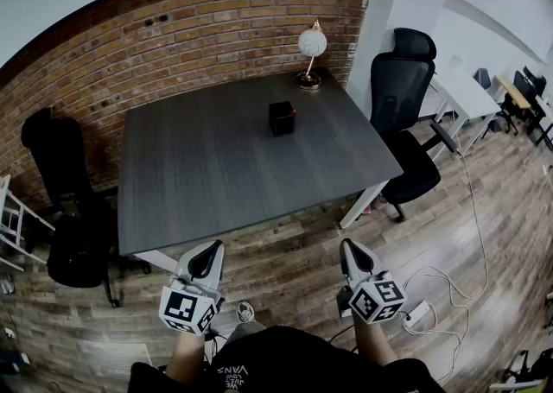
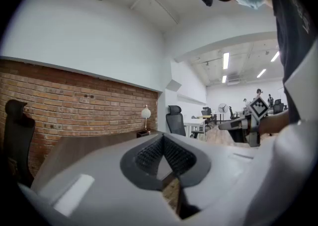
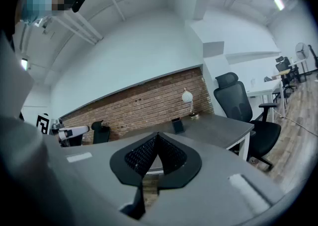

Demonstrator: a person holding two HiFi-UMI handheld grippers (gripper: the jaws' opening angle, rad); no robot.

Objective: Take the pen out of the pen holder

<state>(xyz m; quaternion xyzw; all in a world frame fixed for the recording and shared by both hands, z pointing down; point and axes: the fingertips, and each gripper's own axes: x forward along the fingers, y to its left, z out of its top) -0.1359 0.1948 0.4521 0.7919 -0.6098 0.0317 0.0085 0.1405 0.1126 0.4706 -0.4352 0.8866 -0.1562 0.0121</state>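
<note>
The black pen holder (image 1: 282, 117) stands toward the far side of the dark grey table (image 1: 207, 175), with a small red tip showing at its right edge; the pen itself is too small to make out. In the right gripper view the pen holder (image 3: 177, 125) sits far ahead on the table. Both grippers hang over the wooden floor in front of the table's near edge, well short of the holder. My left gripper (image 1: 210, 248) (image 2: 163, 138) is shut with nothing in it. My right gripper (image 1: 349, 247) (image 3: 156, 136) is also shut and empty.
A desk lamp (image 1: 309, 54) stands at the table's far right corner against the brick wall (image 1: 173, 28). One black office chair (image 1: 406, 115) is right of the table, another black chair (image 1: 65, 201) is left of it. Cables (image 1: 441, 292) trail on the floor at right.
</note>
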